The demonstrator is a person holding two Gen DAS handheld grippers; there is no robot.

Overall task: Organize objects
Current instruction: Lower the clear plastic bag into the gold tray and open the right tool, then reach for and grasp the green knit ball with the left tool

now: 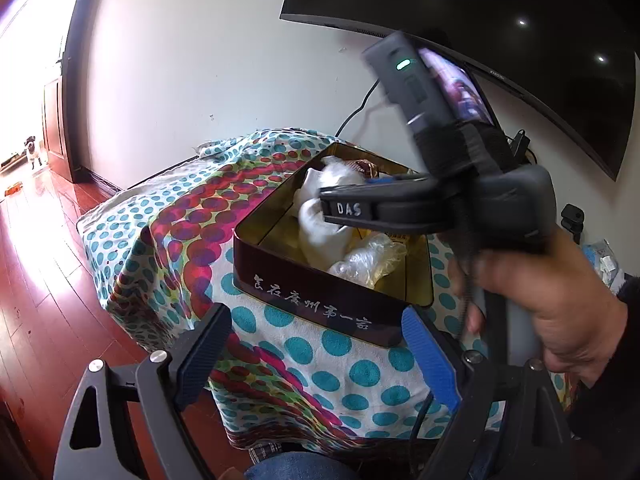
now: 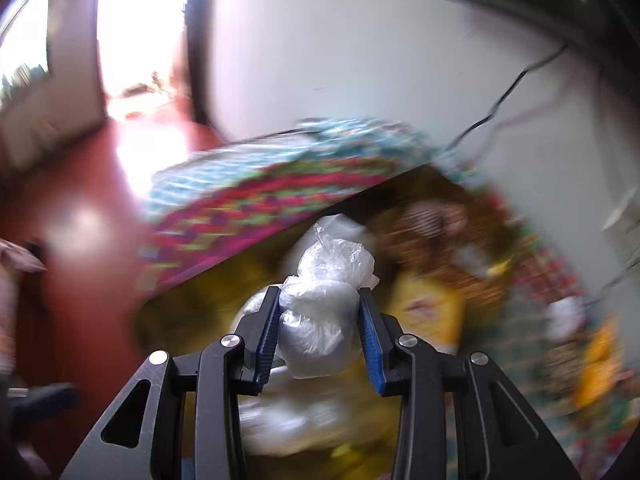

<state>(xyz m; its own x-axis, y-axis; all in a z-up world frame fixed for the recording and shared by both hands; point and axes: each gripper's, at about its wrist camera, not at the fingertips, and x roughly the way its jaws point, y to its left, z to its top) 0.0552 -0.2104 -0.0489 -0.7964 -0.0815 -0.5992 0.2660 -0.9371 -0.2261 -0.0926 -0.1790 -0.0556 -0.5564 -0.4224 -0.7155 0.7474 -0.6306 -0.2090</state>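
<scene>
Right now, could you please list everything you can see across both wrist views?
tin box: one, dark outside and gold inside, open, on the cloth-covered table.
spotted cloth: one, white with teal and red dots, draped over the table.
white bundles: at least two, white, inside the tin.
clear plastic bag: one, crumpled, at the tin's near right corner.
wrapped plastic bundle: one, translucent white, between the right gripper's pads.
television: one, black, on the wall.
cables: dark and white, hanging on the wall below the television.
floor: red-brown wood.
left gripper: open, nothing held, before the tin.
right gripper: shut on the bundle, above the tin.
hand: one, holding the right gripper's handle.
</scene>
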